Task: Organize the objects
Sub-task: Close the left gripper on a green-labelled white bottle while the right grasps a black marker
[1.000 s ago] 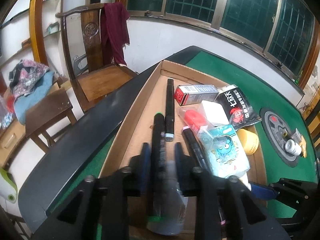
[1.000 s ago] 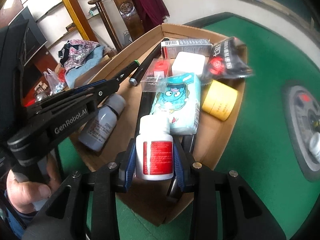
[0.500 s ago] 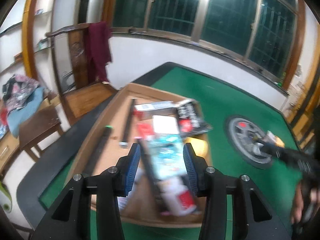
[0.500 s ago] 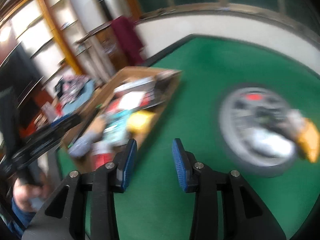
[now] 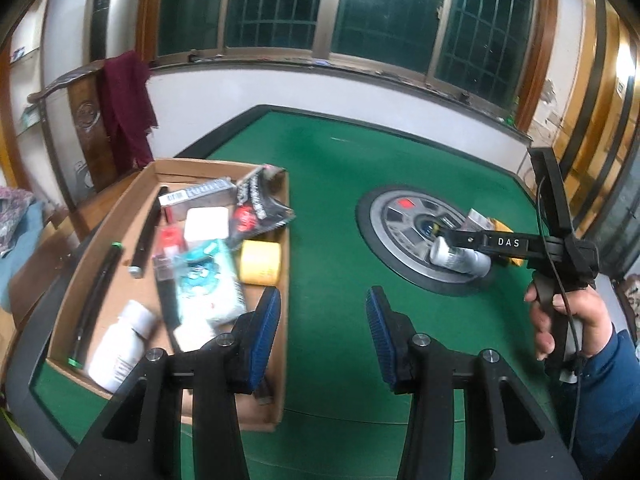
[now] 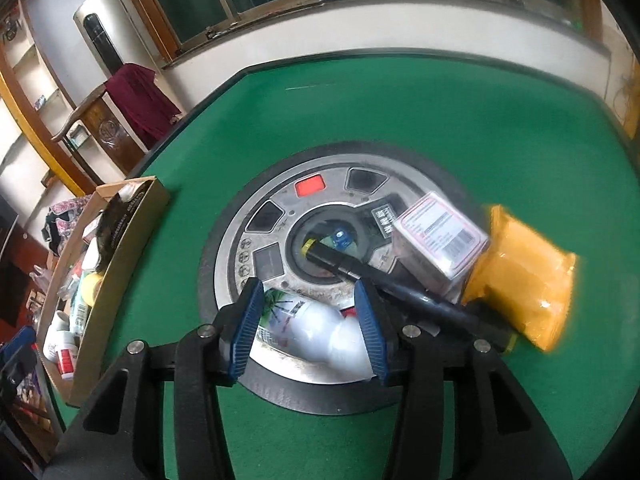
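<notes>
2 tongs empty: left tongs [image 5: 322, 332] parted; right tongs [image 6: 310, 326] opening around the white bottle [image 6: 320, 334] mid-surface; close next.

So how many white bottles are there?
3. In the cardboard box: a plain bottle at the near left corner, a red-labelled bottle nearby. A third bottle lies on the round grey disc. Others may be hidden.

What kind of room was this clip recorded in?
Probably a lived-in home room, perhaps a games room: a green felt table with a round central panel like an automatic mahjong table, a carved wooden chair draped with a maroon cloth, and barred windows.
</notes>
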The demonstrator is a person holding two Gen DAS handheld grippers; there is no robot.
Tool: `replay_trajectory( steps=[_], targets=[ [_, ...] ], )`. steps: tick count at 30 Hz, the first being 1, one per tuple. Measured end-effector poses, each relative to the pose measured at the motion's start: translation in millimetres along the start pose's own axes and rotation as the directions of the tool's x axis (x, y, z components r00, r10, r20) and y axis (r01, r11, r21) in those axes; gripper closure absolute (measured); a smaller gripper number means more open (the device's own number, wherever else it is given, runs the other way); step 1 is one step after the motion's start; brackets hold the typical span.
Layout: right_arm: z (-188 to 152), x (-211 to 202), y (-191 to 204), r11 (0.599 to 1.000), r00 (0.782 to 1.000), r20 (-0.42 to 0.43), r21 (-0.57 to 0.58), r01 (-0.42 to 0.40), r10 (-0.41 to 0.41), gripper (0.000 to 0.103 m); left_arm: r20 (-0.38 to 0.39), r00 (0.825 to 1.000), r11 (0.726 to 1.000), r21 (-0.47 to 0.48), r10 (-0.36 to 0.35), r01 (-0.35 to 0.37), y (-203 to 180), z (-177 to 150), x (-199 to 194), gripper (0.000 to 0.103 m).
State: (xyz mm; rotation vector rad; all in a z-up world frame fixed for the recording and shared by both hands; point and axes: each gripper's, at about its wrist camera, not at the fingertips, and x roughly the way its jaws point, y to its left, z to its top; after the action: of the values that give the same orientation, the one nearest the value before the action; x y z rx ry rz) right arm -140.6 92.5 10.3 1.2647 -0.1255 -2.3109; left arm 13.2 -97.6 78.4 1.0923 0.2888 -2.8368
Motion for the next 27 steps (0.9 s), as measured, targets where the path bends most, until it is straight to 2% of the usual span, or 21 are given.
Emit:
replay_trajectory(
  steps=[4,7,9,11,14,17,20,21,23,27],
  targets=[
    [-15,-10,5,0.998,0.997,-0.033,0.002,-0.067,0.067,0.057,-0.012,1.000,1.000,-0.002,-0.019,0.019,-8,-1,2,0.064],
    [-21,-16,4,0.985,0.984,-0.050,0.039,-0.169,0.171,0.057,-0.041,0.997,0.997,-0.008,-0.071,0.071,-19,0,9,0.064],
    [-21,-23,-5,0.972,0.974,-0.028,0.079,-0.221,0.223,0.057,-0.063,0.991,0.993,-0.019,-0.119,0.118,-26,2,13,0.064],
    [-19,-33,-16,0.975,0.980,0.018,0.100,-0.198,0.197,0.057,-0.103,0.980,0.985,-0.034,-0.172,0.170,-38,8,23,0.064],
    [-14,-45,-28,0.994,0.995,0.062,0.072,-0.084,0.080,0.057,-0.174,0.955,0.971,-0.046,-0.240,0.236,-59,18,42,0.064],
    [-13,-50,-37,1.000,0.996,0.079,0.012,0.027,-0.028,0.058,-0.221,0.935,0.960,-0.067,-0.279,0.271,-81,28,60,0.064],
    [-8,-47,-55,0.996,0.991,0.091,0.020,0.092,-0.094,0.058,-0.244,0.929,0.960,-0.103,-0.278,0.260,-99,35,77,0.063],
    [-6,-46,-60,0.995,0.990,0.095,0.025,0.100,-0.102,0.058,-0.264,0.923,0.959,-0.113,-0.280,0.259,-104,36,84,0.059],
    [-6,-41,-71,0.996,0.993,0.087,0.046,0.071,-0.075,0.058,-0.293,0.917,0.961,-0.138,-0.269,0.238,-112,37,100,0.059],
    [-6,-28,-77,0.998,0.998,0.061,0.058,0.018,-0.022,0.058,-0.313,0.928,0.976,-0.135,-0.204,0.169,-120,38,117,0.059]
  ],
)
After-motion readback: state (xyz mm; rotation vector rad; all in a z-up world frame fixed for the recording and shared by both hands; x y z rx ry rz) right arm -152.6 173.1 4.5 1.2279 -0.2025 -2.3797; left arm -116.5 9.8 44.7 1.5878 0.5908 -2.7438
